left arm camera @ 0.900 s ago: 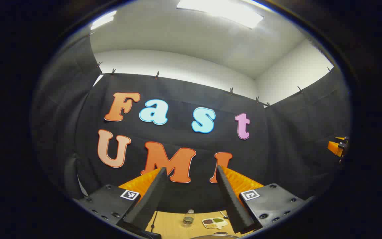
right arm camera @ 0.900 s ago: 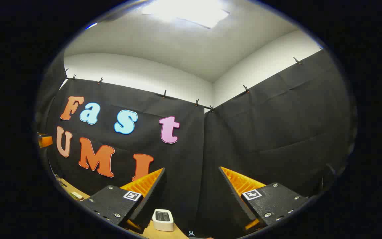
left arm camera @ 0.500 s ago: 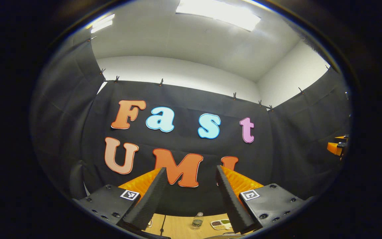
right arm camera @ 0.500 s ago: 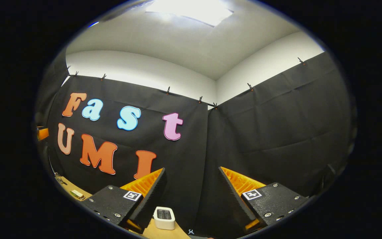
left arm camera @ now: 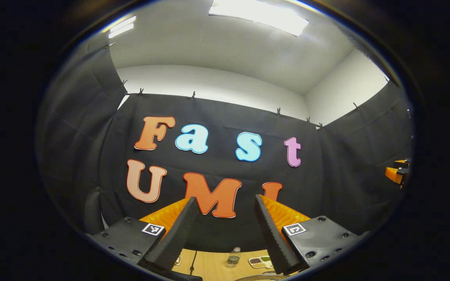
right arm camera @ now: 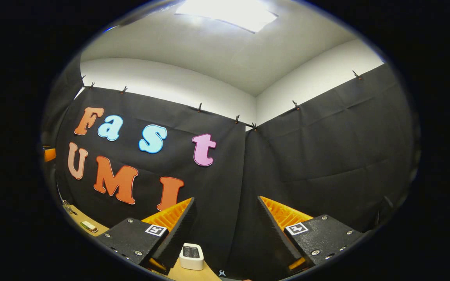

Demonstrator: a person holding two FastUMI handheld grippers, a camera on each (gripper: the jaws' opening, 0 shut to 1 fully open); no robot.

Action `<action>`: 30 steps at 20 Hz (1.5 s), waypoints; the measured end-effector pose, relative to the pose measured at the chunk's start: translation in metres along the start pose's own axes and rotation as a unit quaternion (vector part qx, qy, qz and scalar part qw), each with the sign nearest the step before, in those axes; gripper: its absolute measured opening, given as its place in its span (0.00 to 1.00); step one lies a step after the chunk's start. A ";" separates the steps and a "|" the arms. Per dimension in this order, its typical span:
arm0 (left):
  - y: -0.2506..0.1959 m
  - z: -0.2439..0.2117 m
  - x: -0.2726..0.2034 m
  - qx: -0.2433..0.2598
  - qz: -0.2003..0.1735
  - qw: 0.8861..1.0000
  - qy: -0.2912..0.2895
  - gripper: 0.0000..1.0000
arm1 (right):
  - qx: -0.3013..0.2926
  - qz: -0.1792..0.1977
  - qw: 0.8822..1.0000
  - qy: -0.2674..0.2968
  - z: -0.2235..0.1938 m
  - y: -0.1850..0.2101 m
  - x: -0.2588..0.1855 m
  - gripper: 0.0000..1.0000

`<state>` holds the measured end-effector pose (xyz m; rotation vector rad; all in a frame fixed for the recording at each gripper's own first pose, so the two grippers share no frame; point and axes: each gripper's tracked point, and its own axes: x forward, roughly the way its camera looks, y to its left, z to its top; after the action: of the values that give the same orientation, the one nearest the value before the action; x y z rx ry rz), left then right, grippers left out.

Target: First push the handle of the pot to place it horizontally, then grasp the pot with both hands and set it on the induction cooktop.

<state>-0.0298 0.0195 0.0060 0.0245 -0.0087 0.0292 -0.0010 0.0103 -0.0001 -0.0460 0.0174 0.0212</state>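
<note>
- The black cloth wall (left arm camera: 217,117) spans the middle of the left gripper view, clipped along its top edge to a white wall under a lit ceiling panel (left arm camera: 260,13); in the right gripper view two cloth panels meet at a corner just right of centre.
- The left gripper (left arm camera: 223,203) sits at the bottom centre of the left gripper view, tilted upward toward the wall; its two black fingers (left arm camera: 178,234) stand well apart with nothing between them.
- The right gripper (right arm camera: 225,205) sits at the bottom centre of the right gripper view, also tilted upward; its fingers (right arm camera: 176,234) are spread wide and hold nothing.
- The wooden tabletop (left arm camera: 213,265) shows as a thin strip at the bottom of the left gripper view, between and below the fingers.
- A curved metallic rim (left arm camera: 256,278) at the very bottom edge of the left gripper view, right of centre, may be the pot; too little shows to be sure.
- A small white box-shaped device (right arm camera: 191,256) stands on the tabletop at the bottom of the right gripper view, just right of the left-hand finger.
- A small clear bottle (left arm camera: 233,256) stands upright on the tabletop, bottom centre of the left gripper view.
- A small divided dish (left arm camera: 260,261) with dark and green contents lies just right of the bottle.
- A black cable (left arm camera: 192,263) runs across the tabletop left of the bottle.
</note>
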 end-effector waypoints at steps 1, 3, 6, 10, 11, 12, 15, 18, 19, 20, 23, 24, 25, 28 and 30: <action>-0.002 -0.004 -0.001 0.003 -0.001 1.000 0.005 0.98 | 0.000 0.001 1.000 0.002 -0.002 -0.001 0.000 0.95; -0.008 -0.013 -0.003 0.004 -0.005 1.000 0.017 0.93 | -0.002 0.001 1.000 0.004 -0.005 -0.004 -0.002 0.94; -0.018 -0.043 -0.005 -0.009 -0.014 0.999 0.051 0.91 | -0.013 0.000 1.000 0.004 -0.009 -0.007 0.000 0.95; -0.025 -0.105 -0.015 -0.021 -0.006 0.990 0.140 0.61 | -0.020 0.011 1.000 0.008 -0.015 -0.010 0.000 0.95; -0.023 -0.121 -0.015 -0.021 0.002 0.986 0.163 0.39 | -0.021 0.011 1.000 0.009 -0.017 -0.012 0.001 0.94; -0.023 -0.138 -0.019 -0.020 0.014 0.982 0.187 0.30 | -0.022 0.013 1.000 0.011 -0.019 -0.014 0.000 0.94; -0.038 -0.205 -0.039 -0.045 0.016 0.956 0.288 0.07 | -0.022 0.019 0.999 0.019 -0.029 -0.019 -0.001 0.95; -0.047 -0.272 -0.069 -0.071 0.034 0.911 0.406 0.08 | -0.019 0.025 0.999 0.028 -0.039 -0.025 0.001 0.95; -0.056 -0.292 -0.081 -0.080 0.036 0.893 0.440 0.08 | -0.018 0.028 0.999 0.029 -0.042 -0.027 0.001 0.95; -0.059 -0.311 -0.094 -0.086 0.042 0.875 0.474 0.08 | -0.018 0.031 0.999 0.031 -0.044 -0.027 0.002 0.95; -0.072 -0.353 -0.135 -0.102 0.057 0.824 0.555 0.08 | -0.015 0.039 0.998 0.037 -0.054 -0.032 0.003 0.95; -0.078 -0.364 -0.147 -0.111 0.058 0.806 0.579 0.08 | -0.013 0.042 0.998 0.039 -0.058 -0.033 0.004 0.95; -0.083 -0.375 -0.165 -0.119 0.060 0.790 0.598 0.08 | -0.010 0.044 0.998 0.042 -0.061 -0.035 0.004 0.95; -0.086 -0.396 -0.200 -0.131 0.075 0.748 0.647 0.08 | -0.004 0.049 0.998 0.049 -0.071 -0.038 0.007 0.95; -0.086 -0.409 -0.222 -0.130 0.089 0.718 0.678 0.08 | 0.000 0.051 0.997 0.053 -0.076 -0.040 0.008 0.95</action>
<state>-0.2456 -0.0628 -0.4070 -0.2908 1.4836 0.2359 0.0067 -0.0331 -0.0739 -0.0471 0.1248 0.1202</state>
